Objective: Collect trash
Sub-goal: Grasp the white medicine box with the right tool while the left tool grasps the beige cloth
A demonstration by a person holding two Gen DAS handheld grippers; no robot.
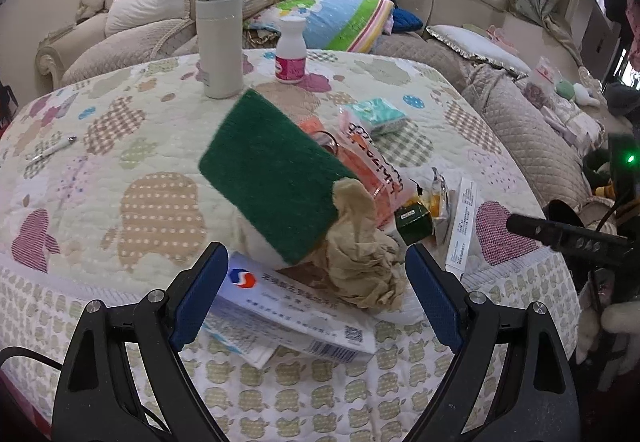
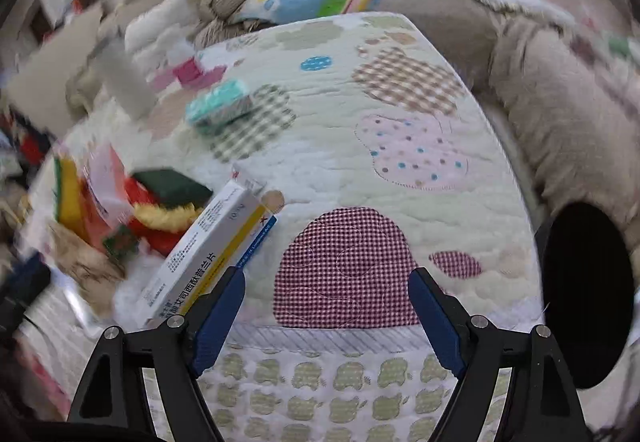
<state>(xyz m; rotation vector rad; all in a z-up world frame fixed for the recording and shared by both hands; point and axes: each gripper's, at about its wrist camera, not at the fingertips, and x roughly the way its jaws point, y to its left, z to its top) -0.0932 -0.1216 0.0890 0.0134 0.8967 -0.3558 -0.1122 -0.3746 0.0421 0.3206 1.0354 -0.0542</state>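
Observation:
A heap of trash lies near the front edge of the quilted table (image 1: 120,114). It holds a green scouring pad (image 1: 272,178), a crumpled beige paper (image 1: 360,254), an orange wrapper (image 1: 362,162) and a small green box (image 1: 414,220). A white medicine box with a red-blue logo (image 1: 288,310) lies lowest. My left gripper (image 1: 316,282) hangs open just over this box and the paper, its pads clear of both. In the blurred right wrist view my right gripper (image 2: 328,306) is open over bare quilt. A white box with a yellow stripe (image 2: 208,254) lies beside its left finger (image 2: 220,314).
A grey thermos (image 1: 218,38), a white bottle with a pink label (image 1: 290,52), a teal tissue pack (image 1: 374,116) and a pen (image 1: 52,150) stand farther back. A dark round shape (image 2: 588,294) sits off the table's right edge. Sofas with cushions surround the table.

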